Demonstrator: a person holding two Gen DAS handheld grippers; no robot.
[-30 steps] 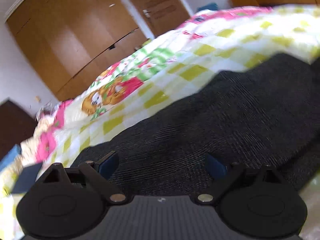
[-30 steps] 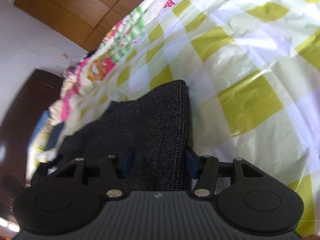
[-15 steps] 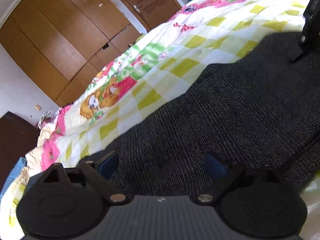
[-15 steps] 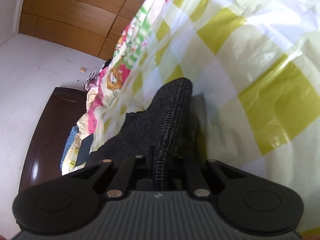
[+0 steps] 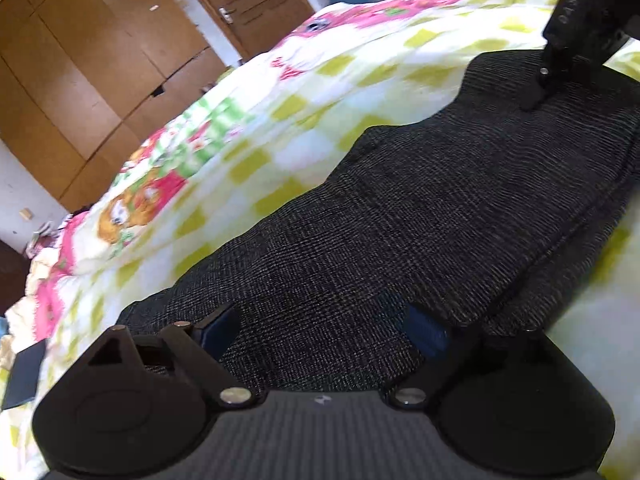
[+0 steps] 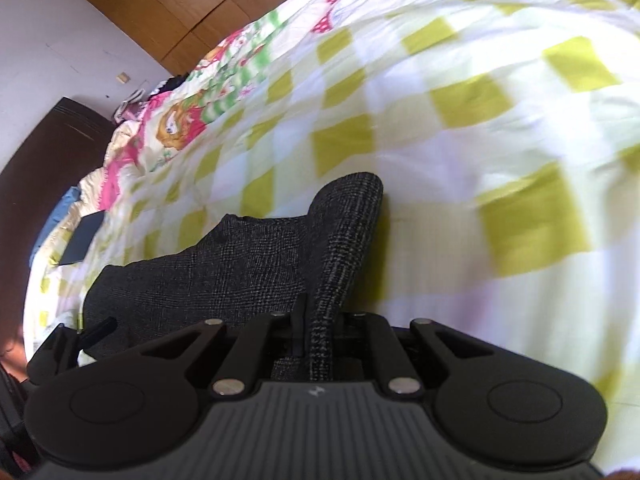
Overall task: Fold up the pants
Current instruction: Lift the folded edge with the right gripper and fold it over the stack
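The dark grey checked pants (image 5: 440,216) lie spread across a bed covered by a bedspread (image 5: 304,92) of white and lime-green squares with pink and green cartoon prints; the left tool (image 5: 320,328) sits low over the near end of the cloth with its two blue-padded fingers (image 5: 222,328) set wide apart, the fabric lying flat between them and not pinched; at the far end of the garment, in the left wrist view, the right tool (image 5: 538,98) comes down onto the cloth from the upper right; in its own view the right tool (image 6: 320,320) has its fingers drawn tightly together on a raised ridge of the pants (image 6: 344,248), which stands up in a narrow fold from between them while the rest of the garment spreads away to the left on the bedspread (image 6: 480,120); the left tool (image 6: 72,340) shows as a dark shape at the lower left edge of that view, though it is too close to the rim to make out its fingers there; a dark flat object, perhaps a phone or notebook (image 6: 82,240), lies on the bed well apart from the pants; a brown wooden wardrobe (image 5: 88,80) and a door (image 5: 248,4) stand beyond the bed.
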